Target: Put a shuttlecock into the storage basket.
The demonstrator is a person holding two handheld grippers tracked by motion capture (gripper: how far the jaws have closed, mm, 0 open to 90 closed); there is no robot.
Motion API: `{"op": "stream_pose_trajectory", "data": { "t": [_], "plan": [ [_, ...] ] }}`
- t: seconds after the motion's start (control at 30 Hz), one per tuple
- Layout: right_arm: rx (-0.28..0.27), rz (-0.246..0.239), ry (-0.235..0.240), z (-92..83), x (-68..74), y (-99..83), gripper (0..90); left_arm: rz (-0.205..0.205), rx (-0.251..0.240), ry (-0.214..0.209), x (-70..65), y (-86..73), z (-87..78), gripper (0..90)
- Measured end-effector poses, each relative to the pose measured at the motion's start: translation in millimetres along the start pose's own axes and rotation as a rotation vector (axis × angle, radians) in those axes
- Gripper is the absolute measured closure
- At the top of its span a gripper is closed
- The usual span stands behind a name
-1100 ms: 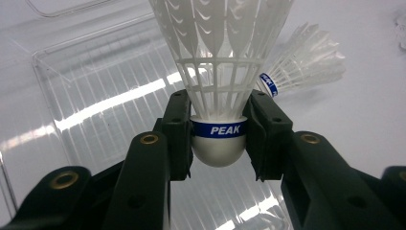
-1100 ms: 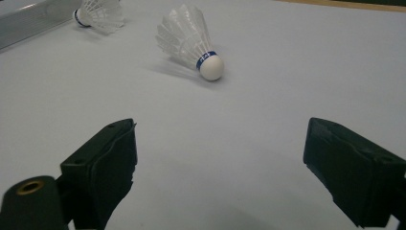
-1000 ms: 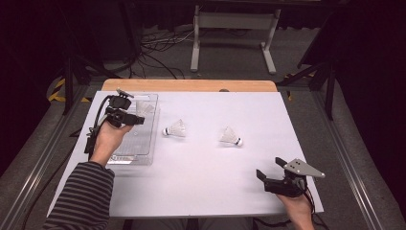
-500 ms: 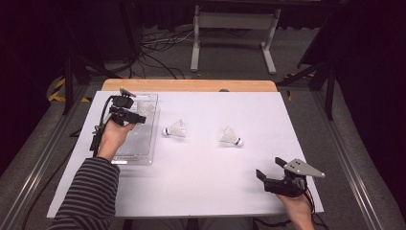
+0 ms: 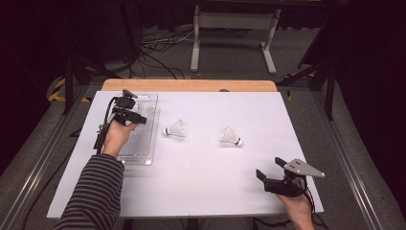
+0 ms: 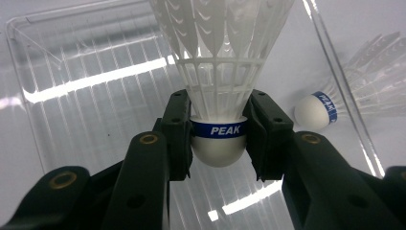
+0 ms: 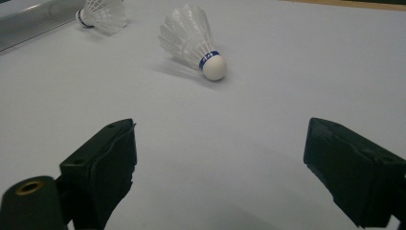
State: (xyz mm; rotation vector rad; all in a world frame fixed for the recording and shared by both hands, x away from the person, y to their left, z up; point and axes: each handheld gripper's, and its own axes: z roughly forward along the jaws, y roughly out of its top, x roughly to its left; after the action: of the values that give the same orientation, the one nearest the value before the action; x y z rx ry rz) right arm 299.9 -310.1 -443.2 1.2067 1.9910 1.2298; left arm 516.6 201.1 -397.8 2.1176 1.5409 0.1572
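Observation:
My left gripper is shut on the cork of a white shuttlecock with a blue band. It holds the shuttlecock over the far end of a clear plastic tray. In the left gripper view both pads press the cork, the feathers point away, and the tray lies beneath. Two more shuttlecocks lie on the white table, one beside the tray and one in the middle. My right gripper rests open near the front right edge, with nothing between its fingers.
The right gripper view has the middle shuttlecock ahead, the other one farther off, and the tray's edge at far left. A wooden strip borders the table's far side. Cables and a stand are on the floor beyond.
My left gripper has sunk a little toward the tray, with the shuttlecock still in its grip. The right gripper has stayed where it was.

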Motion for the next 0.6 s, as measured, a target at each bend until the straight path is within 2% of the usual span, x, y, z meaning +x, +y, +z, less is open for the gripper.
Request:
{"op": "stream_pose_trajectory", "data": {
  "t": [0.6],
  "plan": [
    [0.001, -0.001, 0.0, -0.3, -0.2, 0.0, 11.7, -0.01, 0.029, -0.002, -0.5, 0.5, 10.8, 62.3]
  ]
}}
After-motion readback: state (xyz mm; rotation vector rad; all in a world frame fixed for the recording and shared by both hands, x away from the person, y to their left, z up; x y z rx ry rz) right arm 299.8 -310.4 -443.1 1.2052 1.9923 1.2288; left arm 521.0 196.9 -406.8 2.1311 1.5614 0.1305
